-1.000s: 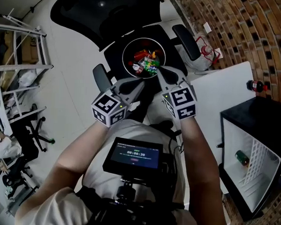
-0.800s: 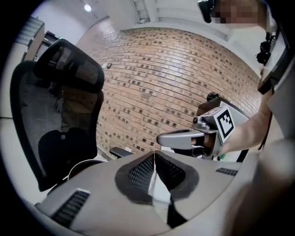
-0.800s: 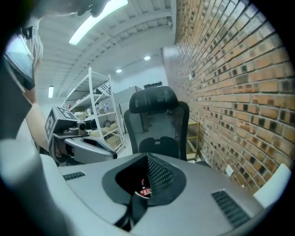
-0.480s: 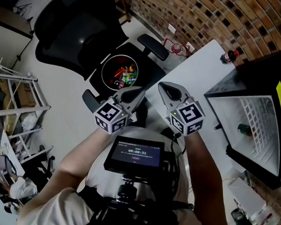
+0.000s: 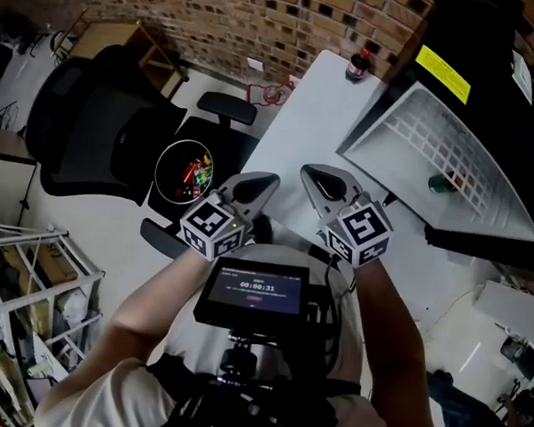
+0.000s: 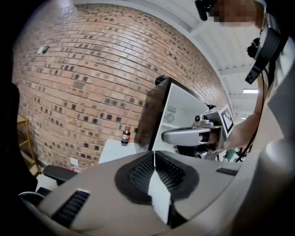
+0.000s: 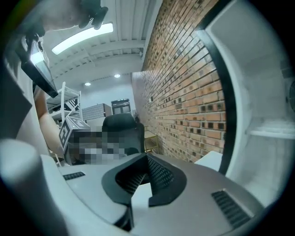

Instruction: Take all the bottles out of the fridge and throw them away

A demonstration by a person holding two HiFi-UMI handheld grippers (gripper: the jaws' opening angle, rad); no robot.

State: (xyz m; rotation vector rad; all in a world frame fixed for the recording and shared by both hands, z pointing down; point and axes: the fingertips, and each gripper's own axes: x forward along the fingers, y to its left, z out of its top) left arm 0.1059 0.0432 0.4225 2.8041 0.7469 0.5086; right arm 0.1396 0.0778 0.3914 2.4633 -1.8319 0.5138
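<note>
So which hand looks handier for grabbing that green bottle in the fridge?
Right, probably. The right gripper is closer to the open fridge and its green bottle; the left gripper sits toward the bin. Both shut, empty.

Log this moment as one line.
left gripper: jaws shut, empty | right gripper: jaws shut, empty | small green bottle: in open black fridge

wall (image 5: 259,20): rough brick | table (image 5: 300,128): smooth, matt | chair (image 5: 85,136): matt black cloth
</note>
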